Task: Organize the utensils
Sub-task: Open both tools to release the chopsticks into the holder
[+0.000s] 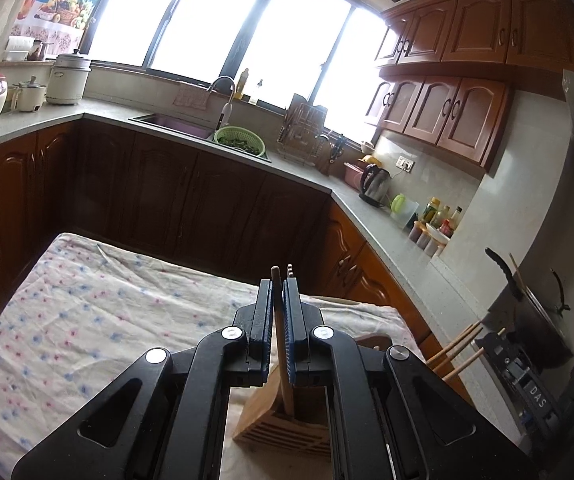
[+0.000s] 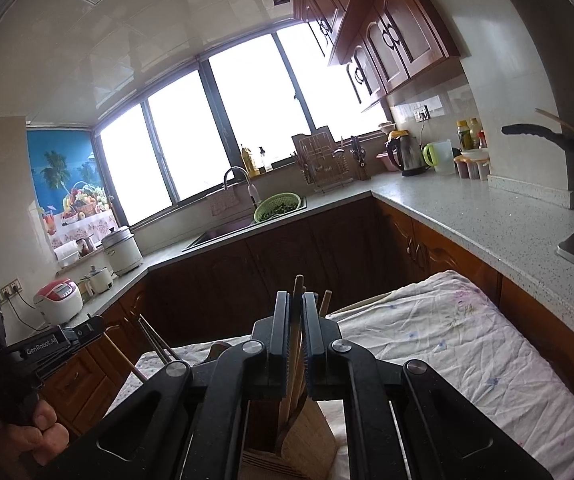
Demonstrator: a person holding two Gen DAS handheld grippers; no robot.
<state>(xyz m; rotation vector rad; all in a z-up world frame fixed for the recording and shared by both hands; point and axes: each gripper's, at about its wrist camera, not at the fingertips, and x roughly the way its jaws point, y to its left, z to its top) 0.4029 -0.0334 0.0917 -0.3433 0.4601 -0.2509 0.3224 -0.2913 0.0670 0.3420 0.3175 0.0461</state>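
Kitchen w/ a U-shaped grey counter [image 1: 191, 136], wood cabinets below and bright windows behind; in the middle a tabletop under a floral cloth [image 1: 87, 320]. Lots of bare cloth to the left in the left wrist view, and in the right wrist view the cloth runs out to its far right edge near the counter, w/ a dark gap of cabinet fronts beyond the far edge. Wooden utensil holder [image 1: 287, 420] stands on the cloth close to the near edge, directly below both grippers. Left gripper [image 1: 278, 280]: jaws closed narrow on a wooden chopstick [image 1: 281, 344] that runs down between the pads, lower end inside the holder's open top. Right gripper [image 2: 296, 294]: jaws pinched tight on a darker wooden stick [image 2: 296, 340], also angled down into the holder, beside other sticks already standing there. Left gripper's body and the hand [image 2: 43, 432] gripping it show at the left edge of the right wrist view, more chopsticks [image 2: 155, 344] poking past it. Stove corner and pan handle [image 2: 539, 134] sit to the right, well apart.
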